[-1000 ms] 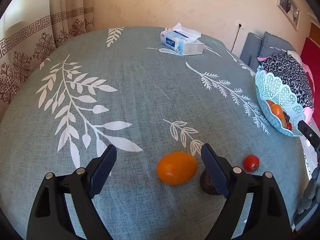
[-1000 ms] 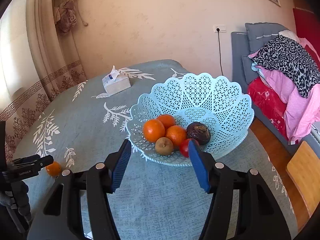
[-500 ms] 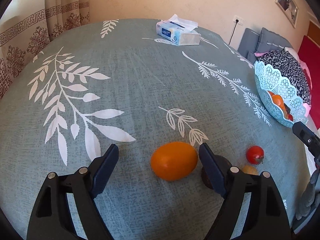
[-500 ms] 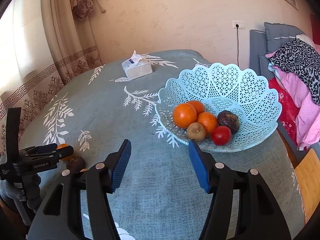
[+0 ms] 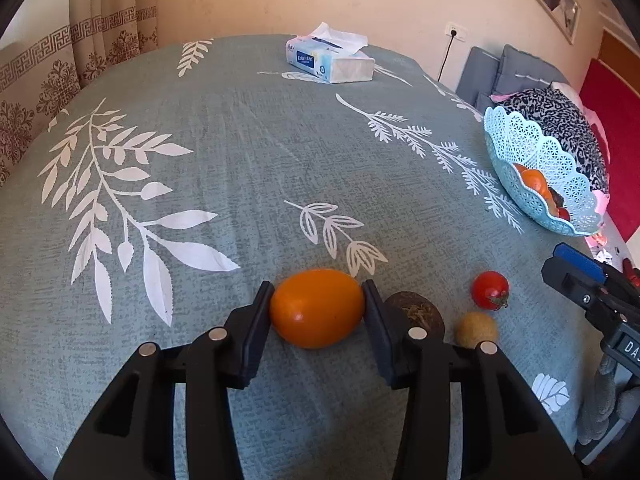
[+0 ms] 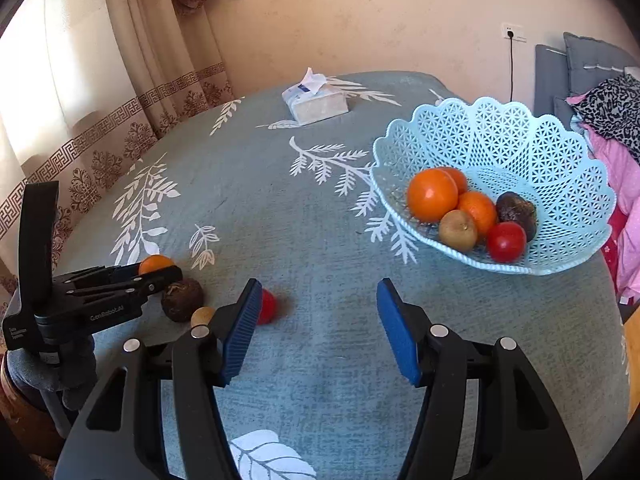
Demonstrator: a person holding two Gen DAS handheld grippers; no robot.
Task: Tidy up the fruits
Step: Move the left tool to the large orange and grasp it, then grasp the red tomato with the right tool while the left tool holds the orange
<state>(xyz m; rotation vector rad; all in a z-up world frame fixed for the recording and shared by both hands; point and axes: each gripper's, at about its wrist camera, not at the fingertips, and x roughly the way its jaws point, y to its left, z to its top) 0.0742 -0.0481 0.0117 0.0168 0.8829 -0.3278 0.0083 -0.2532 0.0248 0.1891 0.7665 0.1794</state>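
Orange and egg-shaped, the fruit (image 5: pixel 317 307) sat on the teal leaf-print tablecloth (image 5: pixel 224 168) at the near edge, and we had our left gripper (image 5: pixel 316 312) closed against it, one black pad (image 5: pixel 258 320) touching each side. Just right of it lay a dark brown round fruit (image 5: pixel 416 312), then a small tan fruit (image 5: pixel 476 329), and a little farther off a red tomato (image 5: pixel 490 290). Our right gripper (image 6: pixel 316 328) hung over bare cloth with its blue pads (image 6: pixel 240 332) spread wide and nothing between them; its left pad partly hid the tomato in the right wrist view. To the right, the pale blue lattice basket (image 6: pixel 560 152) held three oranges (image 6: pixel 432 195), a brownish kiwi-like fruit (image 6: pixel 458 230), a red tomato (image 6: pixel 506 241) and a dark purplish fruit (image 6: pixel 516 209). At the far side of the table lay a tissue pack (image 5: pixel 330 60), well apart from the fruit.
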